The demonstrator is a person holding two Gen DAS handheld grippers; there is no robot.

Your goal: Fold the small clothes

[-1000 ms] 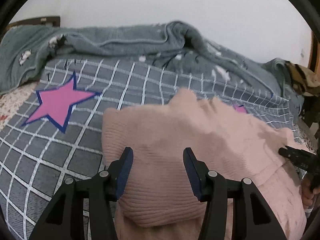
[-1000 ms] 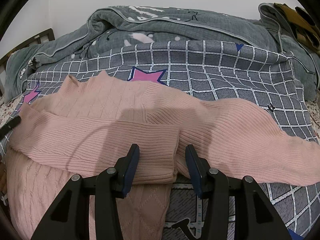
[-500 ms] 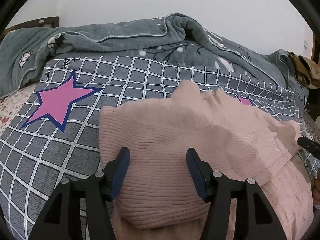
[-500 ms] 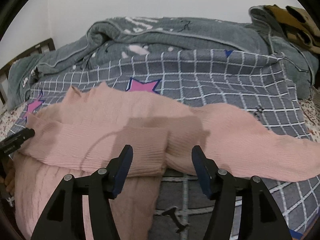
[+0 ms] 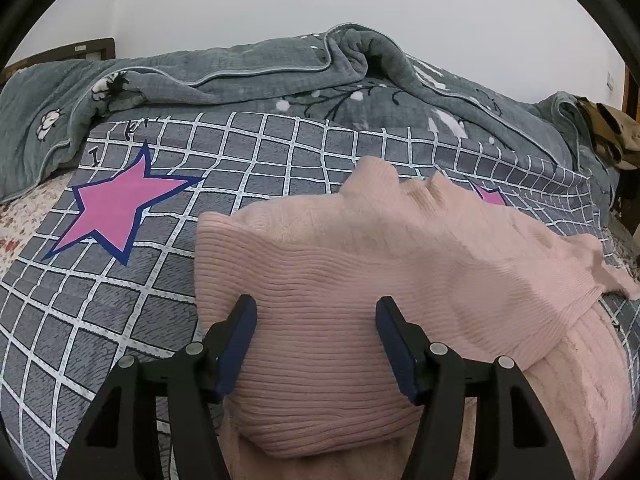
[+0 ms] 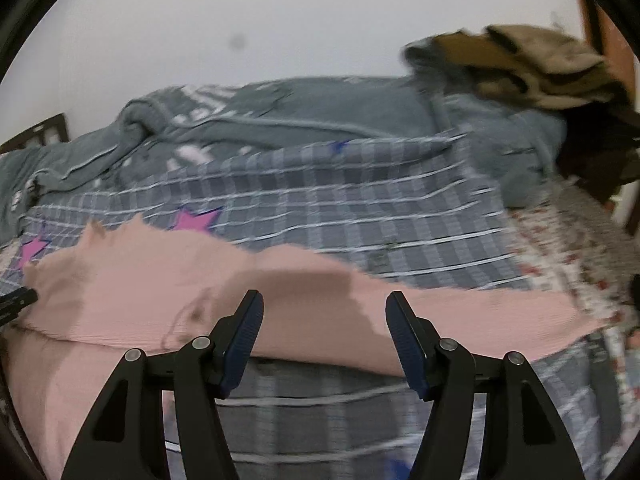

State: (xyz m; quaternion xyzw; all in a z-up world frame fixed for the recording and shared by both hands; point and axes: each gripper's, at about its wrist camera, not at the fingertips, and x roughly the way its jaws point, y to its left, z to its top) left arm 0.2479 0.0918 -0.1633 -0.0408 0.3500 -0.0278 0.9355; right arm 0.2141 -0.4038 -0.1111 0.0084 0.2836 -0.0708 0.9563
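Both claws stand spread with nothing between their fingers: the left gripper [image 5: 316, 340] hangs over the folded ribbed sleeve of the pink sweater [image 5: 360, 272], and the right gripper [image 6: 324, 336] sits above the other sleeve, which stretches out to the right. That sweater lies on a grey checked blanket [image 5: 256, 160] with pink stars [image 5: 116, 208]. Behind it a grey-green quilt [image 5: 248, 76] is bunched against the white wall [image 5: 320, 0]; the right view is blurred.
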